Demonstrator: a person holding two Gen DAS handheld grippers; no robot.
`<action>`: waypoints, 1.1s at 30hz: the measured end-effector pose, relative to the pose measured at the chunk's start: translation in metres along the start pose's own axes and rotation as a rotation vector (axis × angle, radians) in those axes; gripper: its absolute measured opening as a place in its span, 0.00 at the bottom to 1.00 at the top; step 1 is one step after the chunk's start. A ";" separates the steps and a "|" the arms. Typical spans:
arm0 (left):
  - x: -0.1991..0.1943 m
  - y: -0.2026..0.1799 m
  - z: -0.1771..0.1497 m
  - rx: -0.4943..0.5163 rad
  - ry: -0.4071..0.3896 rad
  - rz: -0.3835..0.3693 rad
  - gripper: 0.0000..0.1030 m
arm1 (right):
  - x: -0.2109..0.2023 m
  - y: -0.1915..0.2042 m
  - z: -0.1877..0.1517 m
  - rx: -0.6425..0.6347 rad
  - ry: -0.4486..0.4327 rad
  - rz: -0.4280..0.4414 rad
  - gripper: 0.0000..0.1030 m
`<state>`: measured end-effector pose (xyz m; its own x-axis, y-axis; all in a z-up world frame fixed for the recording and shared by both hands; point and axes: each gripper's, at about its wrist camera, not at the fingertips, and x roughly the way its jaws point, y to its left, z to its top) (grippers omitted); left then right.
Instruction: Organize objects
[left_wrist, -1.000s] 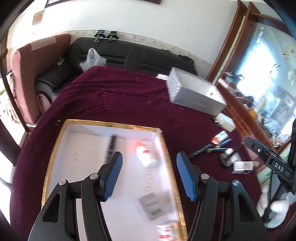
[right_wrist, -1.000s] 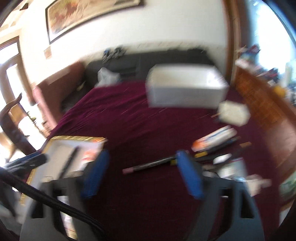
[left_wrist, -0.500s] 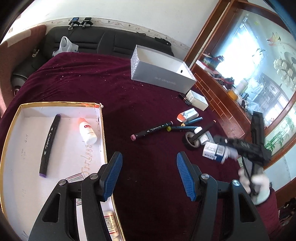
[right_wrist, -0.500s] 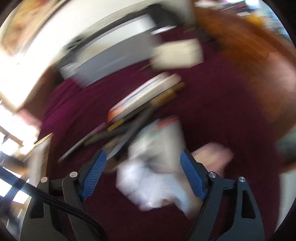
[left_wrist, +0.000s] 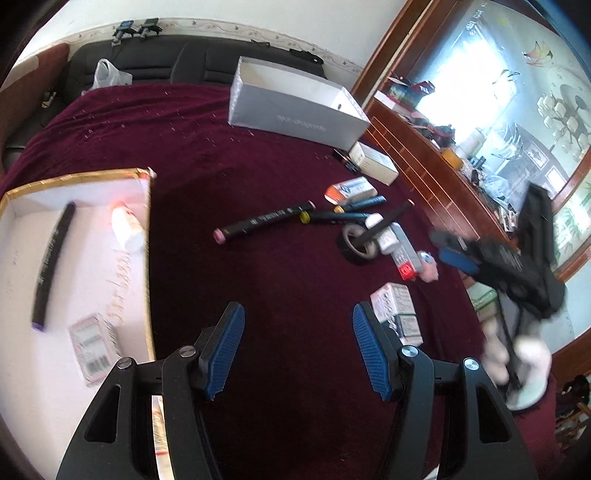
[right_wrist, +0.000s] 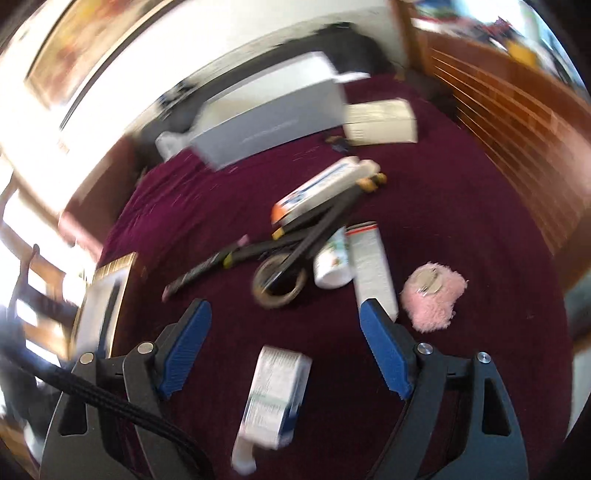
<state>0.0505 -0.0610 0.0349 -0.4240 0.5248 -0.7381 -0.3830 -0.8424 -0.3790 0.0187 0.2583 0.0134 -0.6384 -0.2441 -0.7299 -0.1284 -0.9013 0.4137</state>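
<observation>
A gold-rimmed white tray (left_wrist: 79, 176) at the left holds a black marker (left_wrist: 51, 258), a small white bottle (left_wrist: 127, 229) and a small packet (left_wrist: 94, 341). Loose items lie on the maroon cloth: a black marker (left_wrist: 264, 221), pens (left_wrist: 347, 212), a tape roll (left_wrist: 356, 243), and small boxes (left_wrist: 397, 308). My left gripper (left_wrist: 298, 345) is open and empty above bare cloth. My right gripper (right_wrist: 284, 341) is open, and a small white box (right_wrist: 277, 395) lies between its fingers. It also shows at the right of the left wrist view (left_wrist: 454, 254).
A silver open box (left_wrist: 295, 107) and a cream carton (left_wrist: 375, 162) sit at the far side. A pink fluffy pad (right_wrist: 432, 295) lies right of the right gripper. A wooden cabinet (left_wrist: 443, 177) borders the right edge; a black sofa (left_wrist: 184, 62) stands behind.
My left gripper has swung right, off the tray and over the cloth. My right gripper has pulled back from the clutter and now frames the small white box.
</observation>
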 end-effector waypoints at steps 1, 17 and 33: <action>0.000 -0.002 -0.002 0.004 0.003 -0.004 0.53 | 0.007 -0.007 0.007 0.055 -0.007 0.011 0.81; 0.005 -0.017 -0.009 0.035 0.022 -0.038 0.54 | 0.066 -0.023 0.040 0.220 -0.007 0.047 0.47; 0.016 -0.040 -0.014 0.047 0.040 -0.022 0.53 | 0.093 -0.008 0.057 0.125 0.081 0.022 0.29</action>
<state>0.0710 -0.0204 0.0308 -0.3823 0.5367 -0.7522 -0.4300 -0.8238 -0.3693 -0.0827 0.2634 -0.0272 -0.5796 -0.2961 -0.7592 -0.2113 -0.8452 0.4910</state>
